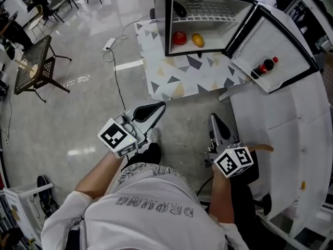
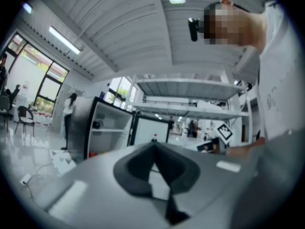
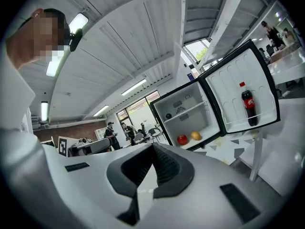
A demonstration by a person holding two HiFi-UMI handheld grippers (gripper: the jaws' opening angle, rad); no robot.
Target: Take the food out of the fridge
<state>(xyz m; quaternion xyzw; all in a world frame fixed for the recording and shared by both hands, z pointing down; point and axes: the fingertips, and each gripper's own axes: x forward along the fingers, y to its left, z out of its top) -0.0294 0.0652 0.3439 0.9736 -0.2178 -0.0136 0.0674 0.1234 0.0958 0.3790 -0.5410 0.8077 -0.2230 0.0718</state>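
Food is sitting on the bottom of the open fridge (image 1: 167, 25): a red round piece (image 1: 179, 37) on the left and a yellow-orange piece (image 1: 197, 39) just beside it on the right, the two not touching. A wire shelf (image 1: 208, 19) is spanning the compartment above them, with a dark item (image 1: 180, 9) lying at its left end. The fridge door (image 1: 270, 46) is hanging wide open to the right, and a cola bottle (image 1: 265, 66) with a red cap is resting in its rack. The fridge is standing on a mat (image 1: 177, 77) patterned with triangles.

The person (image 1: 151, 207) is holding both tools low in front of the body, well apart from the fridge. The left hand-held gripper (image 1: 162, 104) is clenched, its jaws meeting with nothing between them, and is pointing toward the fridge. The right hand-held gripper (image 1: 212, 117) is likewise clenched and empty, aiming at the open compartment; its own view is showing both pieces of food and the bottle.
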